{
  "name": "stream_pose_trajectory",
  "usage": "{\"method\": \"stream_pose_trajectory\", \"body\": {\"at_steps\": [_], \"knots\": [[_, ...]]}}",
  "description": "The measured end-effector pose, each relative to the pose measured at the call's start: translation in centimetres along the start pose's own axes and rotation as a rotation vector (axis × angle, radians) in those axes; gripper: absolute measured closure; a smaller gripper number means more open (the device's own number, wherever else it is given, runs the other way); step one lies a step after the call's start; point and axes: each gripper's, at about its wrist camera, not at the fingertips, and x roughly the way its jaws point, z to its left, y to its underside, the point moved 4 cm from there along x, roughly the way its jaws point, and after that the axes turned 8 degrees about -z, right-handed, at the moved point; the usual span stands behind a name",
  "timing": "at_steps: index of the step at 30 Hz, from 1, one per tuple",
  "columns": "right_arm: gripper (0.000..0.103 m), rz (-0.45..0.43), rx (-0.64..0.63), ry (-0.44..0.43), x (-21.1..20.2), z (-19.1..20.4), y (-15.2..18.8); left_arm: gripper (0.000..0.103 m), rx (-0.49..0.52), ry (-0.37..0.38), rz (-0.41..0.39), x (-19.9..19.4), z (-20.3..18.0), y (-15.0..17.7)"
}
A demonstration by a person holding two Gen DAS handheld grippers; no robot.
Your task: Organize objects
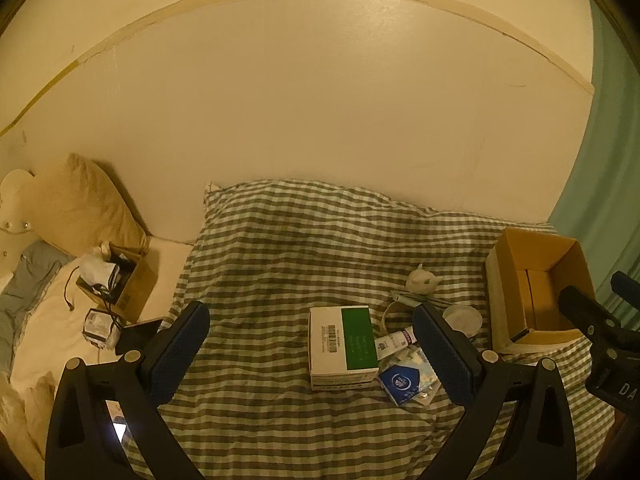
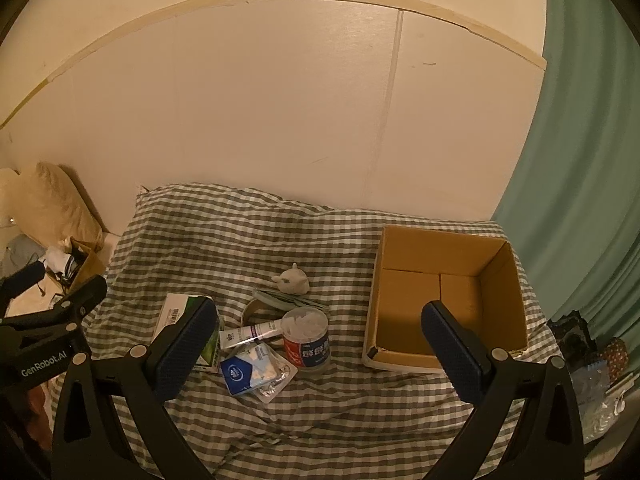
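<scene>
both grippers are hovering above a checked blanket (image 2: pixel 280 432) spread over a bed, and neither is touching anything: the left gripper (image 1: pixel 312 344) is hanging with its fingers spread wide and nothing between them, and the right gripper (image 2: pixel 320 340) is likewise gaping and empty. an open cardboard box (image 2: pixel 516 292) is sitting at the blanket's right edge, showing only its bare bottom flaps. near the middle of the blanket a small cluster is lying close together: a white and green carton (image 1: pixel 344 346), a tube (image 2: pixel 250 334) leaning just beside it, a blue packet (image 2: pixel 240 374) with blister packs underneath, a red and blue can (image 2: pixel 306 338), and a small white figurine (image 2: pixel 292 279) just behind them, toward the wall. a second cardboard box (image 1: pixel 130 286) stuffed with cables is resting off the blanket's left edge, beside a pillow (image 1: pixel 86 200).
</scene>
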Motion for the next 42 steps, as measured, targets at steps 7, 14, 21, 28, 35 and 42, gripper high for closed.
{"method": "stream_pose_trajectory", "body": {"at_steps": [7,14,21,28,35,42], "knots": [[0.003,0.001,-0.030,0.034,0.7,1.0,-0.2,0.000,0.006,-0.003,0.028,0.9,-0.1,0.9],[0.004,0.019,-0.023,0.027,1.8,1.3,-0.2,0.000,0.031,-0.015,0.042,2.3,0.2,1.5],[0.004,0.053,-0.030,0.037,3.5,0.8,0.3,0.000,0.073,-0.007,0.034,4.3,-0.3,0.9],[0.004,0.134,0.157,0.284,5.6,-1.2,1.2,0.000,0.065,0.040,0.103,7.1,-1.3,2.1],[0.004,0.208,0.199,0.295,9.3,-1.2,2.1,0.000,0.070,0.033,0.144,9.4,-1.3,2.9],[0.007,0.346,0.307,0.471,12.6,-1.5,4.6,0.000,0.045,0.005,0.244,12.7,-0.8,5.1]]}}
